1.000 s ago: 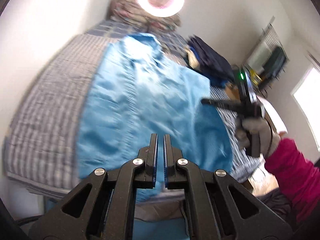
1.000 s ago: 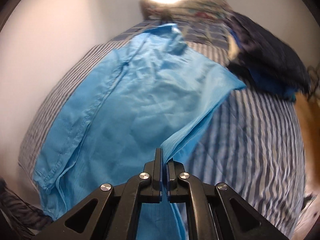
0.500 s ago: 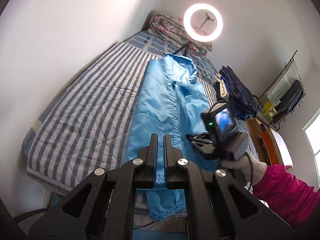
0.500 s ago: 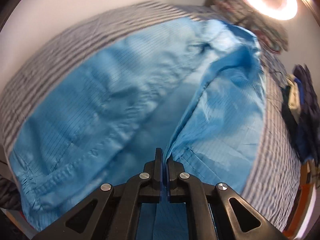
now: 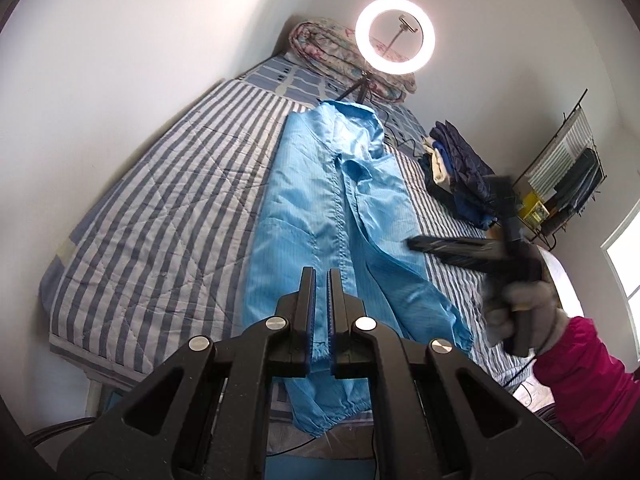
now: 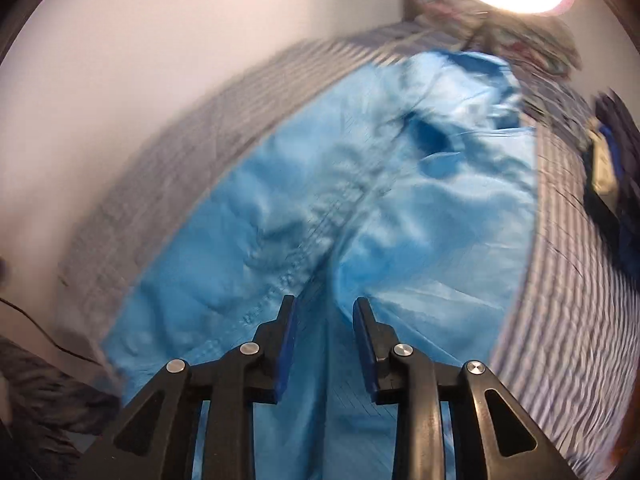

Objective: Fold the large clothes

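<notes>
Blue garment point(image 5: 320, 216): lies lengthwise down the middle of the striped bed point(image 5: 160, 200), right side folded inward, cuffs hanging over the near edge.
Left gripper point(image 5: 320, 280): closed; whether it pinches cloth cannot be told.
Right gripper point(image 6: 324, 308): jaws have just been opening, pads clear of the fabric below (view blurred); held in a gloved hand point(image 5: 520, 312).
Dark clothes pile point(image 5: 460, 168): right edge.
Ring light point(image 5: 394, 36), rolled quilt point(image 5: 332, 52): far end.

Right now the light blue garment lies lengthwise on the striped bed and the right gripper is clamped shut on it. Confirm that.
Not quite. The right gripper is open, its jaws just parted, as the right wrist view shows. The light blue garment does lie lengthwise on the striped bed.
</notes>
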A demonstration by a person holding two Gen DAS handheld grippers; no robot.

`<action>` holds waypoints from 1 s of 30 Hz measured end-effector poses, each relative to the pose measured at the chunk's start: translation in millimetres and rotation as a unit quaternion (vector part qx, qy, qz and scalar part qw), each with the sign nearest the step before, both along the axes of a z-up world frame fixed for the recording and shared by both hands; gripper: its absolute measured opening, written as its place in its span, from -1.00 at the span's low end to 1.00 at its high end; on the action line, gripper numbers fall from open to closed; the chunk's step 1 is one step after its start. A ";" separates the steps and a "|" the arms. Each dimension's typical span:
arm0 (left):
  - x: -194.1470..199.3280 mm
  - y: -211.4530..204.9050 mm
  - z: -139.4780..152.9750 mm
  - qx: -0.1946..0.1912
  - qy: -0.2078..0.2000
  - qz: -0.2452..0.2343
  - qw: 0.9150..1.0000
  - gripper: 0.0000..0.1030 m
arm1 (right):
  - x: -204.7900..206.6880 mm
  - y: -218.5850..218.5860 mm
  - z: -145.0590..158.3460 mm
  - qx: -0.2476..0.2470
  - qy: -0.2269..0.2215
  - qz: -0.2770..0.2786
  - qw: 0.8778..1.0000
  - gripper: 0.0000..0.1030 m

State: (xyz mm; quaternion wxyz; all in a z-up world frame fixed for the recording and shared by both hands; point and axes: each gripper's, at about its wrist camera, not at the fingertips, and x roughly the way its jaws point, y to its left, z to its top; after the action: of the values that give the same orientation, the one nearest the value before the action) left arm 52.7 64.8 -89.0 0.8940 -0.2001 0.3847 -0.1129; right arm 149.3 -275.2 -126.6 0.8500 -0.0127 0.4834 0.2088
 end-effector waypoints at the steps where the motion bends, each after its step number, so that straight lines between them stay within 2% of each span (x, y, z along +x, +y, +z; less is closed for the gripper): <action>1: 0.4 -2.1 -0.3 -0.001 0.001 -0.003 1.000 -0.98 | -3.7 -13.3 4.7 0.013 0.000 -0.008 1.000 -0.39; 4: 3.8 -11.9 -1.4 -0.002 0.009 -0.013 1.000 -0.98 | -19.6 -63.0 8.7 0.035 -0.005 -0.046 0.998 -0.31; 5: 5.9 -16.2 -2.8 -0.003 0.013 -0.019 1.000 -0.98 | -23.3 -76.7 5.8 0.045 0.000 -0.055 0.997 -0.16; 6: 7.1 -20.1 -3.4 -0.003 0.017 -0.023 1.000 -0.98 | -25.2 -93.8 -0.2 0.060 0.007 -0.067 0.996 -0.03; 9: 15.0 -32.2 -9.6 -0.002 0.034 -0.042 0.999 -0.91 | -32.8 -136.8 -23.3 0.106 0.032 -0.100 0.989 0.08; 11: 23.0 -40.3 -15.7 0.002 0.049 -0.055 0.997 -0.78 | -39.8 -159.4 -47.2 0.145 0.056 -0.116 0.981 0.19; 12: 25.6 -42.2 -18.6 0.000 0.055 -0.059 0.997 -0.76 | -43.6 -166.2 -59.1 0.163 0.067 -0.120 0.977 0.27; 15: 35.3 -45.7 -27.9 -0.005 0.075 -0.061 0.995 -0.75 | -47.6 -176.9 -83.9 0.194 0.085 -0.121 0.970 0.32; 17: 38.8 -47.6 -31.4 -0.004 0.081 -0.059 0.995 -0.75 | -50.6 -180.0 -99.0 0.231 0.095 -0.123 0.960 0.39; 20: 41.0 -50.7 -32.6 -0.004 0.080 -0.059 0.995 -0.75 | -54.9 -178.7 -114.4 0.277 0.108 -0.119 0.947 0.46; 22: 42.2 -51.2 -32.2 -0.001 0.078 -0.060 0.995 -0.75 | -55.5 -170.7 -123.7 0.286 0.119 -0.102 0.945 0.46; 23: 42.5 -51.9 -32.5 -0.001 0.077 -0.060 0.995 -0.75 | -55.0 -165.0 -126.0 0.285 0.123 -0.092 0.946 0.41; 25: 43.3 -50.9 -32.5 -0.001 0.078 -0.059 0.995 -0.75 | -55.4 -152.8 -126.1 0.286 0.128 -0.066 0.947 0.02; 26: 43.5 -50.6 -32.8 -0.002 0.079 -0.057 0.995 -0.75 | -55.3 -146.8 -124.0 0.279 0.129 -0.058 0.950 -0.42; 27: 43.8 -48.7 -33.0 -0.003 0.079 -0.056 0.995 -0.75 | -55.7 -141.8 -120.1 0.267 0.126 -0.053 0.954 -0.54; 30: 42.6 -45.4 -31.3 -0.006 0.076 -0.054 0.996 -0.75 | -62.5 -127.1 -99.5 0.247 0.105 -0.039 0.963 -0.71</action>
State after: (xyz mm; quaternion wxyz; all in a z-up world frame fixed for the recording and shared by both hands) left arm 95.3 19.4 -120.3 0.8536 -0.1927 0.4609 -0.1476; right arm 86.8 -402.3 -226.2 0.7789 0.2382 0.5035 0.2884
